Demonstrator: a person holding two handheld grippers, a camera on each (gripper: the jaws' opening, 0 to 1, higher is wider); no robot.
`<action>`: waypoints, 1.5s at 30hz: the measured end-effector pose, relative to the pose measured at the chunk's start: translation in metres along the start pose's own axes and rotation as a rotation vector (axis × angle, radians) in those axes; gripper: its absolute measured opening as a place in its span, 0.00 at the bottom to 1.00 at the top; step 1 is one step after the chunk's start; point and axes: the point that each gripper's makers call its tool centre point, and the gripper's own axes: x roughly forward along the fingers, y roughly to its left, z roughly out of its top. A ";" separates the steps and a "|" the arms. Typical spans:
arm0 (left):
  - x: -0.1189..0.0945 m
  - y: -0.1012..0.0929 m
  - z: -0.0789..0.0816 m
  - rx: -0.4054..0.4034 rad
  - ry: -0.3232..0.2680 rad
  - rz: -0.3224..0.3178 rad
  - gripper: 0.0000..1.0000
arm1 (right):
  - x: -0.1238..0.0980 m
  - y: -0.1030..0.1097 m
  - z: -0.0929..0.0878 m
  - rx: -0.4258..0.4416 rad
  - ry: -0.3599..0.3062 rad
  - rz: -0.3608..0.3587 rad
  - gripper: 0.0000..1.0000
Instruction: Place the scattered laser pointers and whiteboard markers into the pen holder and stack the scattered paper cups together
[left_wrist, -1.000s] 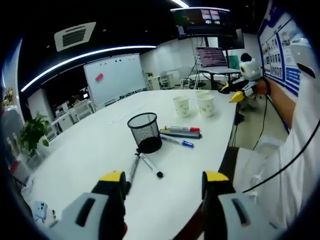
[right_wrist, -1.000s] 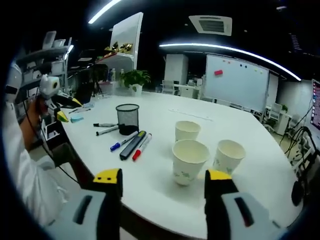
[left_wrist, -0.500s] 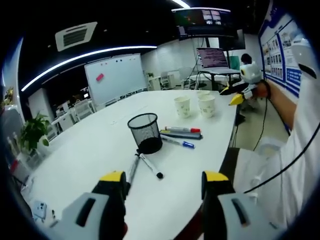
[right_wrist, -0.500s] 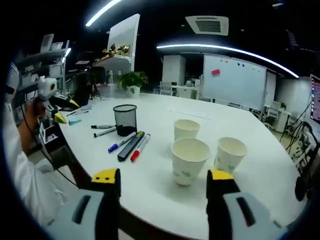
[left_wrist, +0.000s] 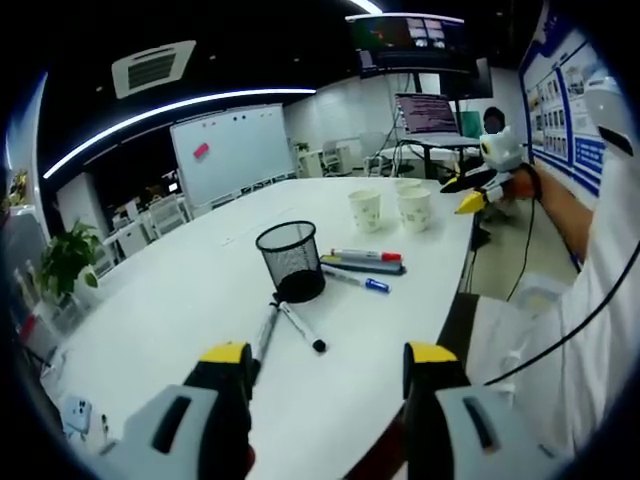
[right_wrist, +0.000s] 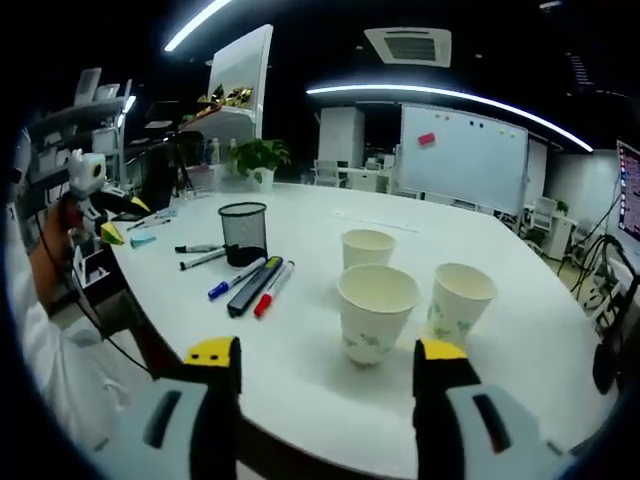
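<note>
Right gripper (right_wrist: 326, 358) is hanging wide open with nothing in it, low over the near edge of the white table (right_wrist: 300, 350). Just past it, three paper cups (right_wrist: 376, 312) are standing upright and apart. Further left, a blue-capped marker (right_wrist: 236, 279), a dark laser pointer (right_wrist: 254, 286) and a red-capped marker (right_wrist: 273, 289) are lying side by side next to the black mesh pen holder (right_wrist: 242, 233), with two more markers (right_wrist: 203, 254) beyond. Left gripper (left_wrist: 326, 357) is also gaping empty, hovering over its table edge.
</note>
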 end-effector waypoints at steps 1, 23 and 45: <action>0.000 0.000 0.000 0.000 -0.001 0.000 0.62 | 0.000 0.000 0.000 0.001 0.000 0.000 0.70; 0.005 -0.001 -0.005 -0.016 -0.001 -0.018 0.62 | 0.014 -0.006 -0.014 -0.010 0.006 -0.038 0.70; 0.007 0.001 -0.010 -0.020 0.011 -0.015 0.62 | 0.022 -0.004 -0.017 0.012 0.010 -0.048 0.70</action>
